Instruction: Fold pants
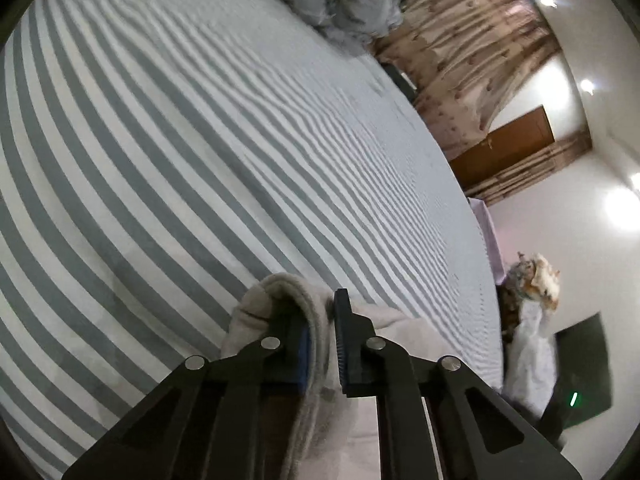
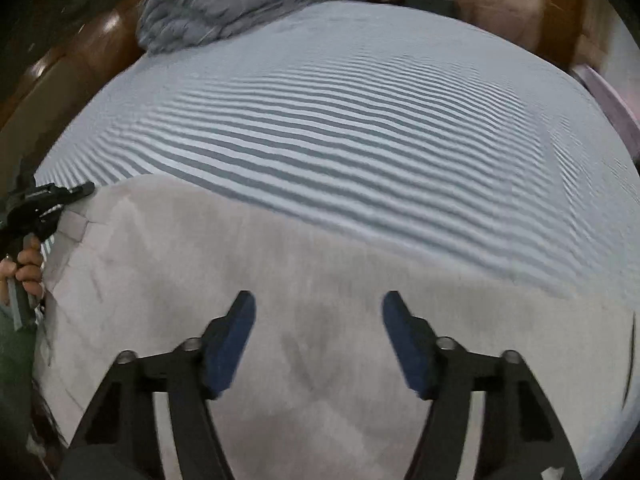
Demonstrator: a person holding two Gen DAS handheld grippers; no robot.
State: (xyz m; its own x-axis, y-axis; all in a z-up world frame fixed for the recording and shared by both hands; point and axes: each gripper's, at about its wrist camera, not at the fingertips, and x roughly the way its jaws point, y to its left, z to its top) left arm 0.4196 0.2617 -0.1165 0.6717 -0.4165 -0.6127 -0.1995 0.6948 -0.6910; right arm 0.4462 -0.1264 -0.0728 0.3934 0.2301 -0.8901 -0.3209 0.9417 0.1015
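Right now my left gripper (image 1: 320, 332) is clamped on a bunched, rounded edge of the pants (image 1: 276, 300), its jaws nearly together with the pale grey fabric pinched between them and rising in a hump just past the fingertips. From my right wrist camera I see the same gripper (image 2: 86, 189) at the far left, biting the upper left corner of the garment, with a hand (image 2: 26, 268) wrapped round its handle. My right gripper (image 2: 318, 320) hangs over the cloth with its jaws about halfway apart; the blue pads (image 2: 230, 344) have fabric below and between them, but I cannot see them pressing on anything. The pants (image 2: 280, 248) lie spread flat as a broad pale sheet whose long axis runs left to right across my right view, from the pinched corner on the left out to the right edge of the bed; I cannot tell which end is the waist. They cover the near part of the bed, their far edge a fairly straight line. Beyond that edge the striped sheet (image 2: 360, 120), grey and white, runs bare. Farther off, a crumpled grey-blue quilt (image 2: 224, 4) sits at the head of the bed. Past the bed, my left view shows patterned curtains (image 1: 472, 60), a brown wooden door (image 1: 508, 148) and a white wall.
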